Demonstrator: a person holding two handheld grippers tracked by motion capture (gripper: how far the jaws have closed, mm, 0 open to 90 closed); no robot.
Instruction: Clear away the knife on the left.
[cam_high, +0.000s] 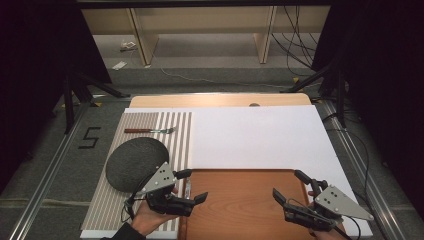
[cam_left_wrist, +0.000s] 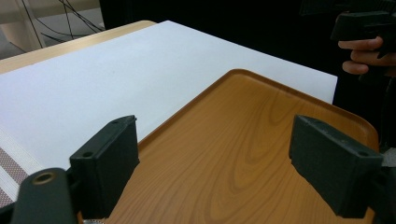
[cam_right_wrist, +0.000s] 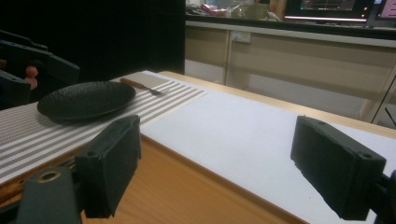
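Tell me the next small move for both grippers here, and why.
Probably close both on the tray's side rims. The left gripper and right gripper hang open at opposite sides of the wooden tray, jaws facing inward, holding nothing. The tray looks bare, so gripping both sides seems the likely step before lifting it.

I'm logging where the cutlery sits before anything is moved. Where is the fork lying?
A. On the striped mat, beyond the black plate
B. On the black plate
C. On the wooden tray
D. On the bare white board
A: the fork lies on the striped mat on the far side of the black plate, apart from it, while the wooden tray holds nothing between the two open grippers.
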